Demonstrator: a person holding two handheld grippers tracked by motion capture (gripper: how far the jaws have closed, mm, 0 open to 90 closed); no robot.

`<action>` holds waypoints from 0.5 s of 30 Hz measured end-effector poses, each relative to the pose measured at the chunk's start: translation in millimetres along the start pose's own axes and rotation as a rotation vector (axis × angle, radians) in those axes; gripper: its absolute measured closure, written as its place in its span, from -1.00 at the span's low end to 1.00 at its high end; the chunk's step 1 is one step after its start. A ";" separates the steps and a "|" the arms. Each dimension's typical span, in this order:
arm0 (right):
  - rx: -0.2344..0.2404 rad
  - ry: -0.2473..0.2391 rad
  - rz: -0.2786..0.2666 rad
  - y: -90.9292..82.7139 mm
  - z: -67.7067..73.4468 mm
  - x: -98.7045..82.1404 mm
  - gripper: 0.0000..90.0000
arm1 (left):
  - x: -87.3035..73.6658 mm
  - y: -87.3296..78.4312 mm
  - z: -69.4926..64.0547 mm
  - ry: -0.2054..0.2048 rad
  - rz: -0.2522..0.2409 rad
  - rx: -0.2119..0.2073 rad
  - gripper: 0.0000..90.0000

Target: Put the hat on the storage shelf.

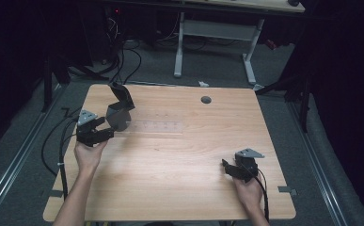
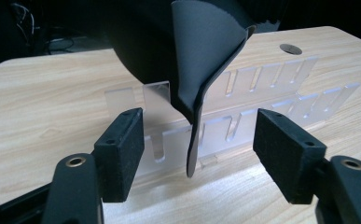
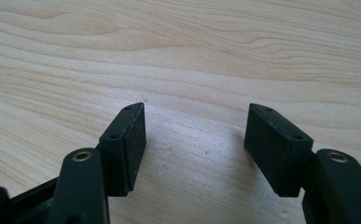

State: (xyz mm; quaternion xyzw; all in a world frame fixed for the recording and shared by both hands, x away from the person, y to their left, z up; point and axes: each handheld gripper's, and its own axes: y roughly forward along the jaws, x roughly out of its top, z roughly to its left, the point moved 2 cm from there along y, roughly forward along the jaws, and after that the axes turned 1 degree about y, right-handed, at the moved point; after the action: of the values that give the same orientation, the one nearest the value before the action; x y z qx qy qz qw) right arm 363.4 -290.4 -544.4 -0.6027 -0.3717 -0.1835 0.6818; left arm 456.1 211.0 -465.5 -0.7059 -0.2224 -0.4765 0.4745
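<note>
The dark grey pad (image 2: 206,56) stands on edge in the clear slotted rack (image 2: 262,93), directly ahead of the left gripper (image 2: 199,149). Its lower edge sits in a slot between the two black jaws, which stand wide apart with visible gaps on both sides; neither of the pads (image 2: 124,149) presses on it. The dark grey pad is thin, matte and flexible: its upper part flares open and curls, while the lower part narrows to a slim vertical edge. In the high view it (image 1: 119,110) rises just ahead of the left gripper (image 1: 97,132), at the near-left end of the rack (image 1: 156,127).

The rack is frosted, translucent plastic, a long low strip with two parallel rows of upright tabs separated by narrow slots. It extends from the left gripper towards the right across the table (image 1: 179,155).

The right gripper (image 1: 231,169) is well apart from the rack, near the table's front right corner. In its own view the right gripper (image 3: 194,144) shows jaws standing wide over bare wood, with nothing between them.

The table is pale wood-grain laminate, rectangular with rounded corners, and has a round cable port (image 1: 206,100) near the far edge. Grey carpeted floor (image 1: 283,117) surrounds it. A white-legged desk (image 1: 217,33) and black cables (image 1: 123,61) stand beyond, in a dark room.
</note>
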 end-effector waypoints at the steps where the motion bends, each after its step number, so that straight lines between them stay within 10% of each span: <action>1: 0.000 0.000 0.000 0.0 0.0 0.0 -0.14 | -0.5 -0.9 0.3 -0.003 0.000 0.000 -0.25; 8: 0.000 -0.001 0.000 0.0 0.0 0.0 -0.14 | -19.5 -9.5 -7.4 -0.038 0.035 -0.049 -0.25; 15: 0.000 -0.001 0.000 0.0 0.0 0.0 -0.14 | -87.1 15.1 -31.9 0.061 0.245 -0.002 -0.26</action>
State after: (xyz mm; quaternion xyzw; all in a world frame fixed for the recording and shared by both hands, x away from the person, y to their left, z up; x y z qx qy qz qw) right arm 363.4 -290.4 -544.4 -0.6028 -0.3720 -0.1833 0.6816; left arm 414.0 188.1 -546.4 -0.7134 -0.1196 -0.4364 0.5351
